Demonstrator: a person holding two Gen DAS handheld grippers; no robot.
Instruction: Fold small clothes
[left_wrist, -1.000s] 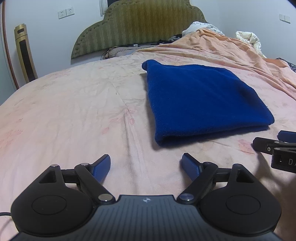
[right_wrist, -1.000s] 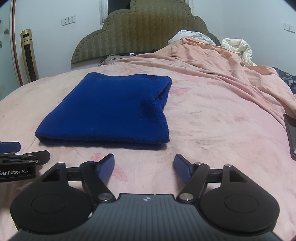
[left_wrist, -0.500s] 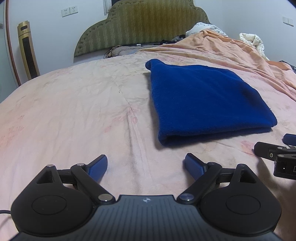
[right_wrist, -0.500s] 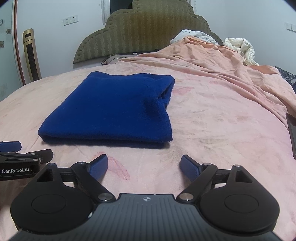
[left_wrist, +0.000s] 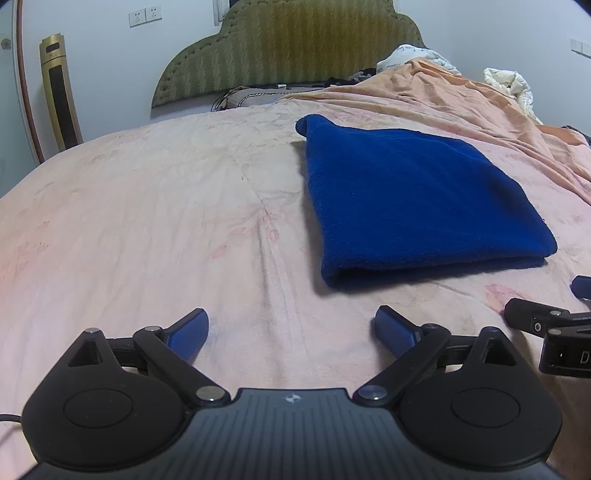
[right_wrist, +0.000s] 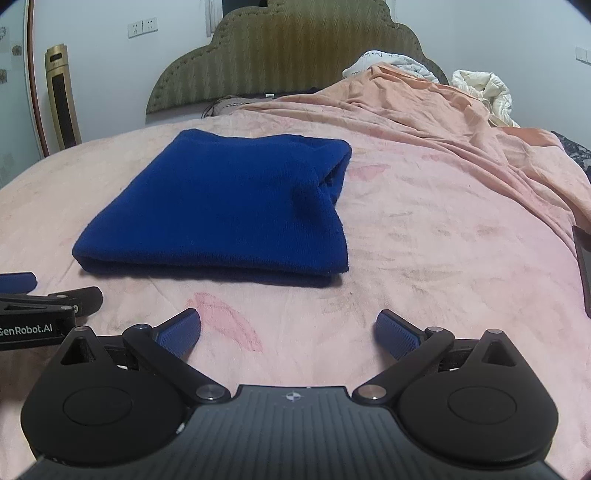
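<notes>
Both pairs of jaws stand wider than a second ago and are opening at this moment, with nothing between them; the hands themselves have not shifted. Our left gripper (left_wrist: 291, 328) and right gripper (right_wrist: 288, 328) hang released over the bed (left_wrist: 147, 229), side by side, each catching the other at the edge of its view.

We see the blue cloth (left_wrist: 413, 199) lying folded flat on the pink sheet, ahead of both grippers and apart from them. From the left wrist view it sits ahead and to the right; from the right wrist view the same cloth (right_wrist: 229, 206) sits ahead and to the left, so it lies roughly between our two hands. Its thick folded edge faces us, running across from side to side. Neither hand looks clearly nearer. We judge the fold largely done, with each gripper placed to take its own near corner if another fold is wanted.
</notes>
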